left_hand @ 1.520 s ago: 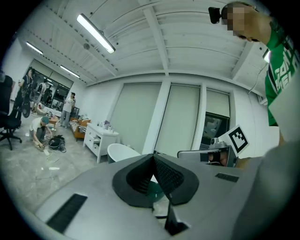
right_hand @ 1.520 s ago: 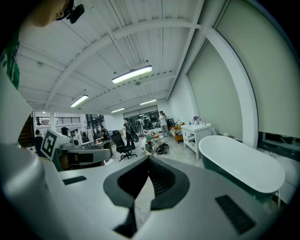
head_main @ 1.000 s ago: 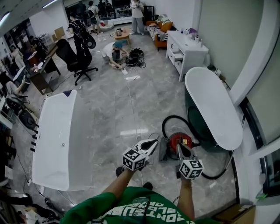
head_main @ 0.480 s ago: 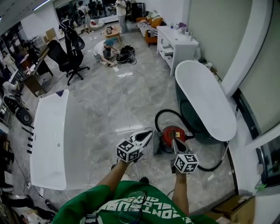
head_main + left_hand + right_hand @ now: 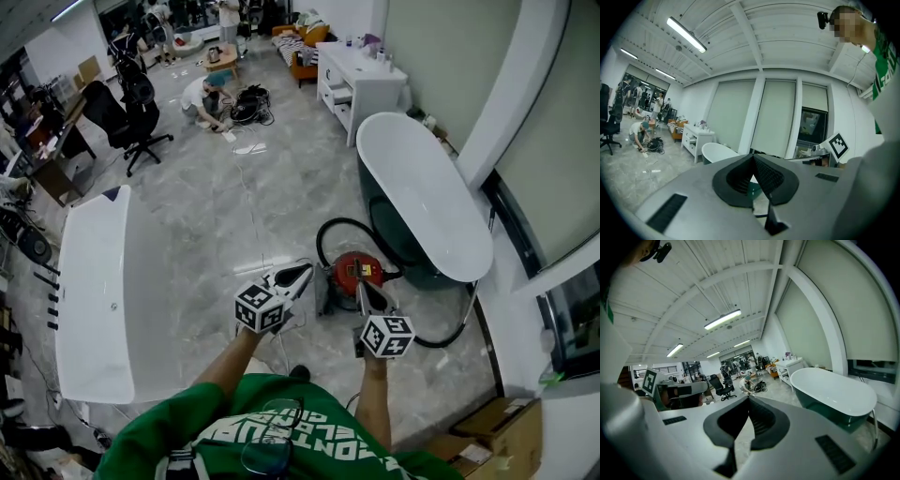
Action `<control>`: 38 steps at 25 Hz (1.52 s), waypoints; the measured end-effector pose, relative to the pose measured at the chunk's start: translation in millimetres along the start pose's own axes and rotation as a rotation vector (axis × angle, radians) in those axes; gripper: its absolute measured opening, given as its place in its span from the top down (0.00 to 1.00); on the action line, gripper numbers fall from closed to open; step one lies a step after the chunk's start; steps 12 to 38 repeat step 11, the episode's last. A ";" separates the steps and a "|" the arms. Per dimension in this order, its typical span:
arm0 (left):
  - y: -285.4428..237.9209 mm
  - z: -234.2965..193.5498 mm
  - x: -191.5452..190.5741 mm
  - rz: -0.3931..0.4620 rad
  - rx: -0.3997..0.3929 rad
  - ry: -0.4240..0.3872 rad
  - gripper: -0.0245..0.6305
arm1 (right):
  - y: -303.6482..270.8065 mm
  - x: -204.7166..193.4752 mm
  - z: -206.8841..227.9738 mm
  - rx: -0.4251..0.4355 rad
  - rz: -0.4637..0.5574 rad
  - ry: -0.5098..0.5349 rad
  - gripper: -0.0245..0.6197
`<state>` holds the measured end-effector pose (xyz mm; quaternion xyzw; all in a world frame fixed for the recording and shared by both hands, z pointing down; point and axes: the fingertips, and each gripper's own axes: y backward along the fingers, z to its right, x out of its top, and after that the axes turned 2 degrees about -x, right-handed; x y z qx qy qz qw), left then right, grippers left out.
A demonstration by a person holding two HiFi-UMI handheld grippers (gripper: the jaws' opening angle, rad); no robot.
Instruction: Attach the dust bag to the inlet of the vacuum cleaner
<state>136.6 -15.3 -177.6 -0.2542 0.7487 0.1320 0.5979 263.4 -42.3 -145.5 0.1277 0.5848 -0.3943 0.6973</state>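
Approach step, I judge: left hand-held gripper (image 5: 300,273) and right hand-held gripper (image 5: 362,289), both pressed together and empty, near the vacuum (image 5: 353,268). Next comes finding the bag.

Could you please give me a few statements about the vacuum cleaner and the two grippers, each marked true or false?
1. The red vacuum cleaner stands on the floor beside the green bathtub. True.
2. The right gripper holds a dust bag. False: its jaws are shut with nothing between them.
3. A black hose loops out of the vacuum cleaner. True.
4. The left gripper has its jaws wide apart. False: they meet at the tips, empty.
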 end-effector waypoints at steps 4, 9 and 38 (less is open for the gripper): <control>3.2 4.6 -7.2 -0.008 -0.012 0.008 0.96 | 8.1 -8.3 0.4 -0.021 -0.010 -0.007 0.95; 9.1 2.5 -12.2 0.000 -0.021 0.023 0.96 | 8.0 -13.1 -3.9 -0.035 -0.023 0.008 0.95; 11.2 0.2 -12.9 0.004 -0.024 0.029 0.96 | 5.9 -13.2 -7.4 -0.036 -0.023 0.014 0.95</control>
